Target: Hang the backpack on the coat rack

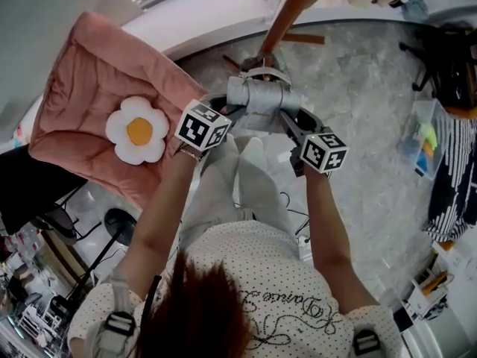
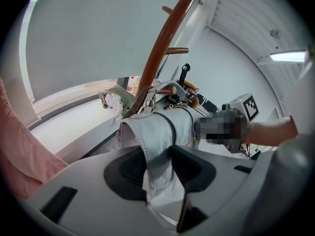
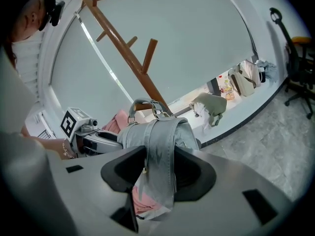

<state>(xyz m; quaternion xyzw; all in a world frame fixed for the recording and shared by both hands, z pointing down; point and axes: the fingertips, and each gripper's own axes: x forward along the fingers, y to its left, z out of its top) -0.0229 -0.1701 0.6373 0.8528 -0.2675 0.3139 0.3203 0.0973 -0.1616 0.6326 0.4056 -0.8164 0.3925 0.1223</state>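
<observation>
A grey backpack (image 1: 261, 95) hangs in the air between my two grippers, in front of the foot of the brown wooden coat rack (image 1: 287, 13). My left gripper (image 1: 223, 104) is shut on one grey shoulder strap (image 2: 160, 146), which runs down through its jaws. My right gripper (image 1: 294, 121) is shut on the other strap (image 3: 160, 161). The backpack's top handle (image 3: 142, 104) stands close to the rack's pole (image 3: 123, 48), below its pegs. In the left gripper view the pole (image 2: 162, 48) rises just behind the bag (image 2: 170, 124).
A pink cushion (image 1: 82, 88) with a white flower pillow (image 1: 136, 130) lies at the left. A curved white ledge (image 3: 246, 109) behind the rack carries an olive bag (image 3: 209, 104). An office chair (image 3: 295, 58) and boxes (image 1: 425, 144) stand at the right on the grey floor.
</observation>
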